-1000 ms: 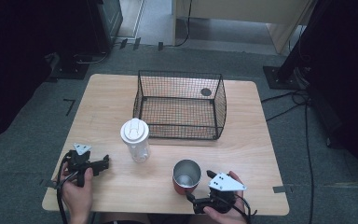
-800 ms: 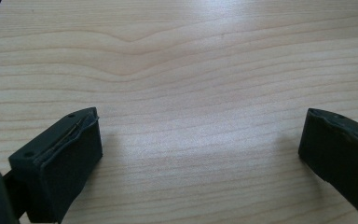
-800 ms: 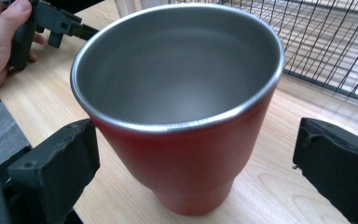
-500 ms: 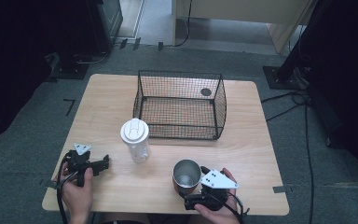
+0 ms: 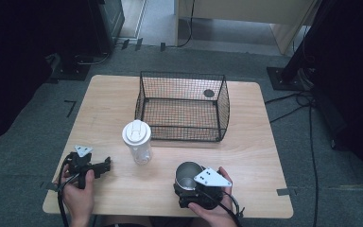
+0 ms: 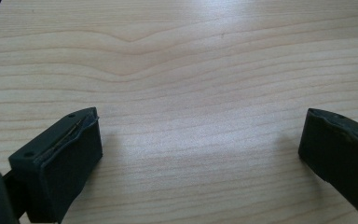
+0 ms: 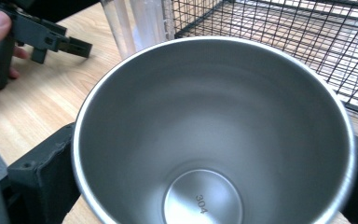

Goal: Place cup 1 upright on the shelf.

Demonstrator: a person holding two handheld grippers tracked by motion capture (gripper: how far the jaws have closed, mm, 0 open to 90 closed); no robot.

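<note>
A steel cup (image 5: 187,171) stands upright near the table's front edge. In the right gripper view the steel cup (image 7: 214,130) looks empty, with "304" stamped on its bottom. My right gripper (image 5: 187,183) is open, one jaw on each side of the cup close to its wall (image 7: 209,149). A clear plastic tumbler (image 5: 137,142) with a white lid stands to the cup's left, near the basket. My left gripper (image 5: 103,165) rests open at the front left over bare wood (image 6: 200,135), holding nothing.
A black wire basket (image 5: 181,106) sits at the back middle of the wooden table (image 5: 255,142), with a dark round disc (image 5: 209,93) in its far right corner. The other hand and its gripper (image 7: 42,35) lie beyond the cup. The tumbler (image 7: 135,23) stands just behind it.
My right gripper has slid left and forward, so that the steel cup now sits between its jaws. The cup, the tumbler and the left gripper have stayed in place.
</note>
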